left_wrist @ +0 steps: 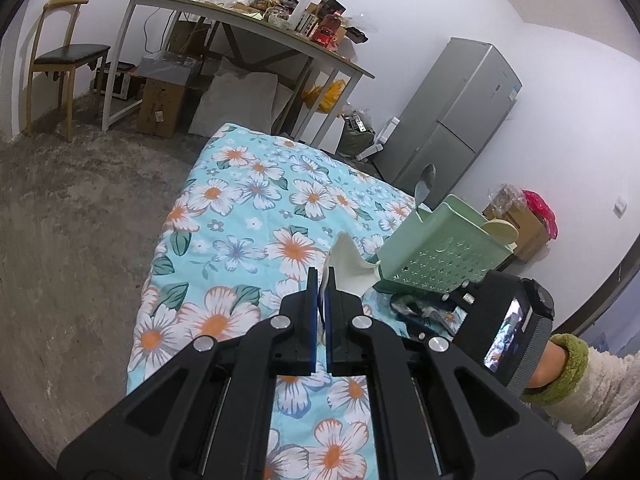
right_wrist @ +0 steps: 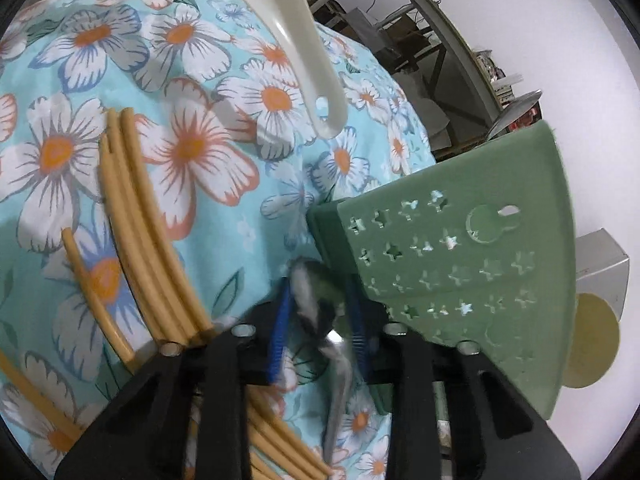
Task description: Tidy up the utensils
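Observation:
My left gripper [left_wrist: 320, 300] is shut on the flat end of a white plastic spoon [left_wrist: 348, 266], held above the flowered cloth [left_wrist: 240, 216]. In the right wrist view the spoon's handle [right_wrist: 304, 48] hangs over the cloth. The right gripper [right_wrist: 318, 322] sits low beside the green perforated utensil holder [right_wrist: 460, 260]. A metal spoon [right_wrist: 320, 300] lies between its blue pads [right_wrist: 280, 328], which sit close against it, though the picture is blurred there. Several bamboo chopsticks [right_wrist: 140, 220] lie to the left. The holder [left_wrist: 440, 248] contains a metal spoon [left_wrist: 425, 184] and a beige round piece [left_wrist: 500, 232].
A person's hand in a fleecy sleeve [left_wrist: 572, 368] carries the right gripper behind the holder. Beyond the cloth are bare floor [left_wrist: 80, 220], a cluttered table [left_wrist: 248, 24] with boxes under it, a chair [left_wrist: 60, 60] and a grey fridge [left_wrist: 460, 112].

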Tool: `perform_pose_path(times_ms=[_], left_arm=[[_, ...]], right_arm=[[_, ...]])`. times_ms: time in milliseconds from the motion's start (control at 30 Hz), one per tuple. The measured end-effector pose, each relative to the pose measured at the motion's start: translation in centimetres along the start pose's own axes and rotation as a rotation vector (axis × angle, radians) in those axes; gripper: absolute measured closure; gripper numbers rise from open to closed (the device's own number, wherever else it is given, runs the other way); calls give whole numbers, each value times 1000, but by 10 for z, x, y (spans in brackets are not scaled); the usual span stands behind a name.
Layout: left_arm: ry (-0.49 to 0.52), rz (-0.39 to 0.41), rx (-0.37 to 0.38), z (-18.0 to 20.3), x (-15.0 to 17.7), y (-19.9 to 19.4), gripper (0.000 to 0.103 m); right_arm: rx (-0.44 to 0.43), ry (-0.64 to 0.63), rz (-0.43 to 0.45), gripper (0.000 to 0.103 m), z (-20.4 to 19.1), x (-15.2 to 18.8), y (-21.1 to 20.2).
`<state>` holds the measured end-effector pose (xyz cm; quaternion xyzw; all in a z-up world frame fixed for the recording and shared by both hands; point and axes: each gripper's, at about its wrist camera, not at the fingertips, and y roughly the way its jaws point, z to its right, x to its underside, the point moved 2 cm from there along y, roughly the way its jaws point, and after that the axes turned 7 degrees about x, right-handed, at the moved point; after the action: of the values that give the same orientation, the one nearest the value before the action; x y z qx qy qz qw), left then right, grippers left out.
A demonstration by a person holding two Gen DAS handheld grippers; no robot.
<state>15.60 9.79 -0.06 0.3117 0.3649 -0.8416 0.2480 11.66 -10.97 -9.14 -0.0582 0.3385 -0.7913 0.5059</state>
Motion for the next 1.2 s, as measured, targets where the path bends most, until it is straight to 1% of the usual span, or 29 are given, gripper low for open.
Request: perform_pose_path(times_ms=[133,233,467,633,767,967,1033,1200], left_arm=[[1,5,-5,-1,-1,-2,101],[5,11,-11,1,-3,-3,101],[31,44,-11,11,-9,-10,101],[65,105,-5,25,-18,-25,101],[117,170,36,46,-28,-44,101],[217,217,89,80,-46,-56,101],[252,224,96,92,-52,-55,101],[304,205,104,111,-62,-41,101]], right_arm=[[28,37,31,90,1,2,-8],[55,98,59,94,13,4,-21],[84,369,126,97,68,23,-64],[72,593,123,97,106,47,-80],[70,753,130,98,134,67,-89],[45,930,140,101,155,92,-90],[57,968,150,102,158,97,-92],[78,1010,173,102,163,102,-103]])
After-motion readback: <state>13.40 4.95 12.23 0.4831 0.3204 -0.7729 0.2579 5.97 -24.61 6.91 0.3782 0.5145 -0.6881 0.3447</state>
